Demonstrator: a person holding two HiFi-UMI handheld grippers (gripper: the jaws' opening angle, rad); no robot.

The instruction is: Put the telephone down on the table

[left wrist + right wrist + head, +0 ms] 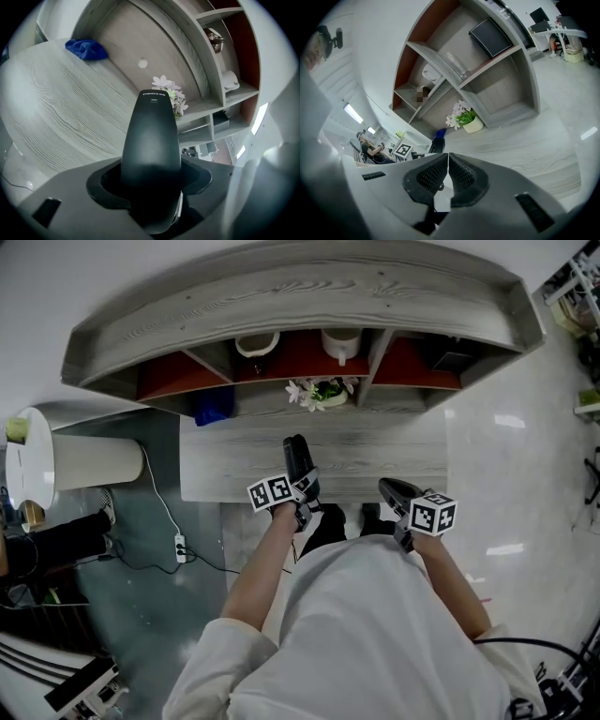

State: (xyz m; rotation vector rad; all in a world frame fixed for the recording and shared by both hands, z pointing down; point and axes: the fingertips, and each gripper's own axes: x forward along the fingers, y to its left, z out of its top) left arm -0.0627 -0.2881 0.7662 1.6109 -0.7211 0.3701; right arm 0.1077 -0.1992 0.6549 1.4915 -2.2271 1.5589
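A black telephone handset (152, 136) sticks out from between the jaws of my left gripper (151, 187), which is shut on its lower end. In the head view the telephone (298, 463) hangs just above the front part of the grey wooden table (394, 460), with the left gripper (302, 491) behind it. My right gripper (392, 489) is at the table's front edge, to the right. In the right gripper view its ribbed pads (431, 174) meet at the tips, and the right gripper (447, 161) holds nothing.
A white pot of flowers (322, 393) stands at the back of the table, and a blue cloth (214, 408) lies at the back left. Behind rises a curved shelf unit (300, 296) with cups (341, 343) in its compartments. A power strip (181, 547) and cable lie on the floor to the left.
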